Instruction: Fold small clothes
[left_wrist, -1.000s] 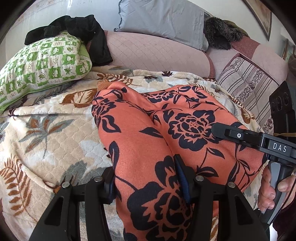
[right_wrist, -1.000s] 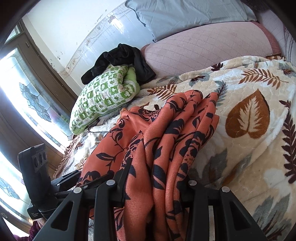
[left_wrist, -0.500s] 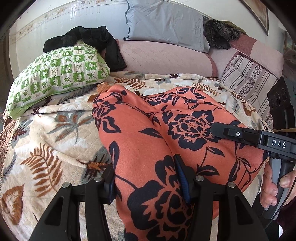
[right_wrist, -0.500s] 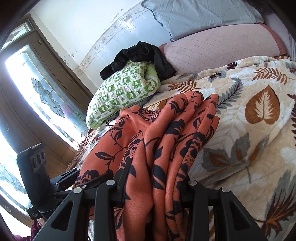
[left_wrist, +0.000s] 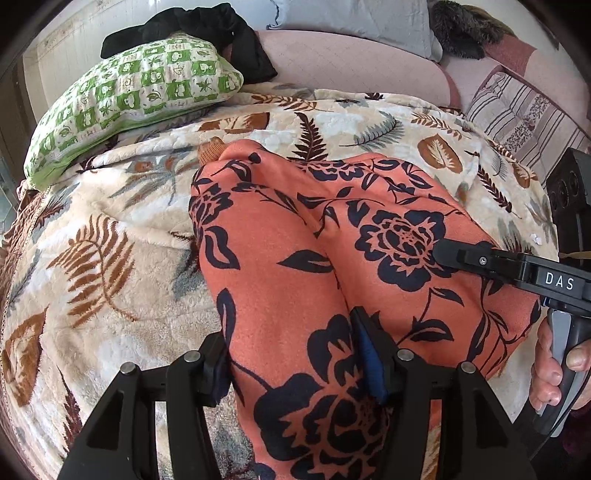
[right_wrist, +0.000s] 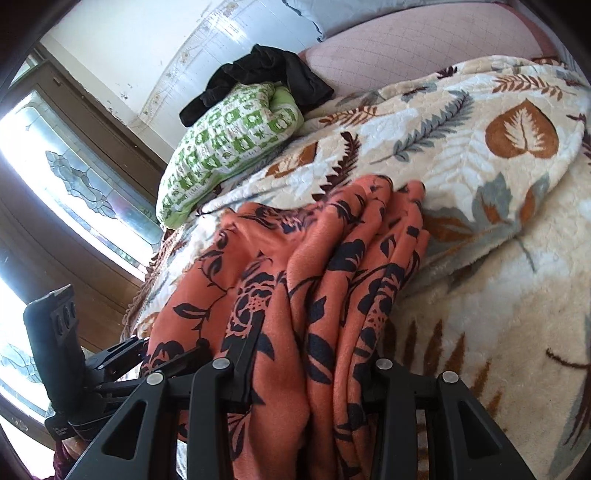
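In the left wrist view, the left gripper (left_wrist: 299, 363) has a thick fold of the orange floral garment (left_wrist: 295, 236) between its fingers. Its jaws are opening, yet the cloth fills the whole gap and the blue pad on the right finger is pressed into the fabric, so it holds the garment. From the fingers the garment runs away across the leaf-patterned blanket (left_wrist: 110, 258) on the bed, its far end lying near the green checked pillow (left_wrist: 129, 92). A black cloth (left_wrist: 207, 26) lies on and behind that pillow. At the right edge the right gripper (left_wrist: 443, 254) reaches in from the side, its tip touching the garment's right part; a hand (left_wrist: 554, 365) grips its handle.

In the right wrist view, the right gripper (right_wrist: 306, 373) is clamped on several bunched layers of the orange floral garment (right_wrist: 325, 266), which rise between its fingers and spread forward onto the leaf-patterned blanket (right_wrist: 498, 240). The garment's far end lies on the blanket, well apart from the green checked pillow (right_wrist: 229, 147) and the black cloth (right_wrist: 258, 77). At lower left the left gripper (right_wrist: 173, 358) meets the garment's left edge.
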